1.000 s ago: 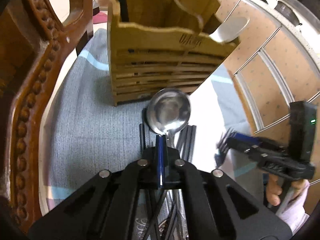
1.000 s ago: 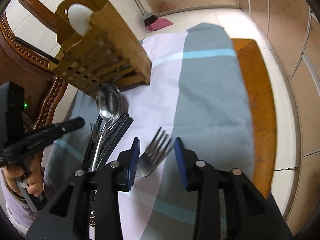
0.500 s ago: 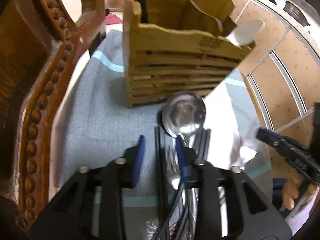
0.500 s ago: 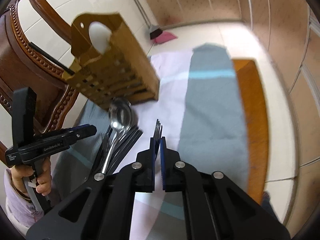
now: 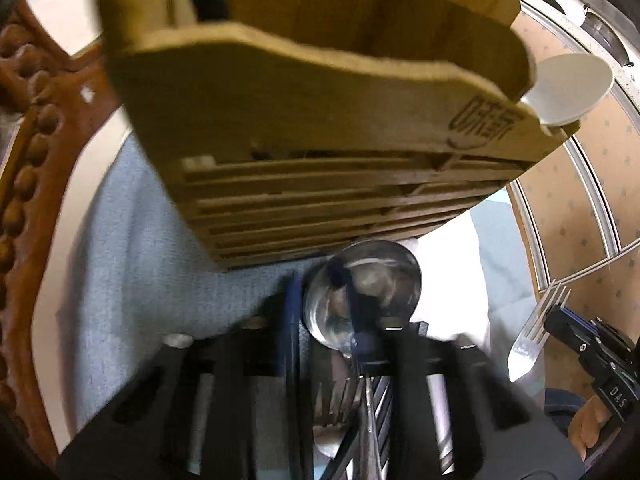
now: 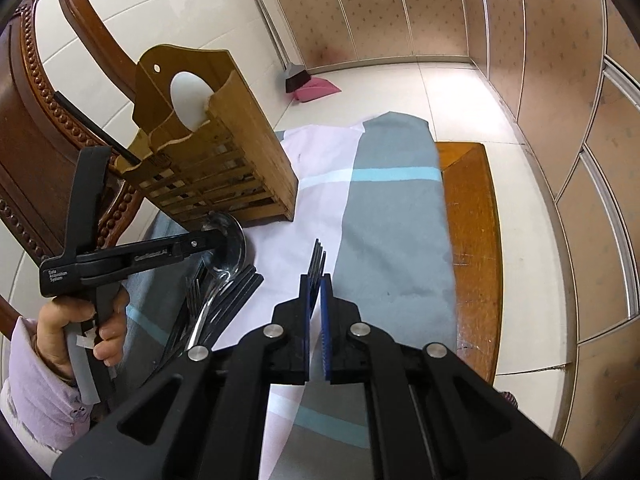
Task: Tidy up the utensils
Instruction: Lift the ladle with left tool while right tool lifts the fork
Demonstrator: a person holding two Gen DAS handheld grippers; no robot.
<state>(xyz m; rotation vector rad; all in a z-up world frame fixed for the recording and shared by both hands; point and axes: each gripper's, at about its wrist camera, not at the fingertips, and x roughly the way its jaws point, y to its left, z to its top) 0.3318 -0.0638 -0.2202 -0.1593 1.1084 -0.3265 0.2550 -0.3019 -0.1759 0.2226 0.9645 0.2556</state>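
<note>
A wooden slatted utensil holder point(image 6: 216, 168) stands on the cloth, with a white spoon point(image 6: 188, 94) in it; in the left wrist view the holder point(image 5: 320, 120) is close in front. A pile of steel cutlery with a big ladle point(image 5: 364, 284) lies below it; the ladle also shows in the right wrist view point(image 6: 226, 240). My left gripper point(image 5: 324, 296) is open over the ladle's neck, blurred. My right gripper point(image 6: 316, 300) is shut on a steel fork point(image 6: 317, 260), lifted above the cloth; the fork shows in the left wrist view point(image 5: 536, 332).
A carved wooden chair point(image 6: 36, 120) stands behind the holder at the left. A grey and white cloth point(image 6: 392, 216) covers a wooden table point(image 6: 472, 240). A broom and pink dustpan point(image 6: 312, 86) lie on the far floor.
My right gripper closed on the fork and lifted it off the cloth. My left gripper opened and moved forward toward the holder, over the ladle.
</note>
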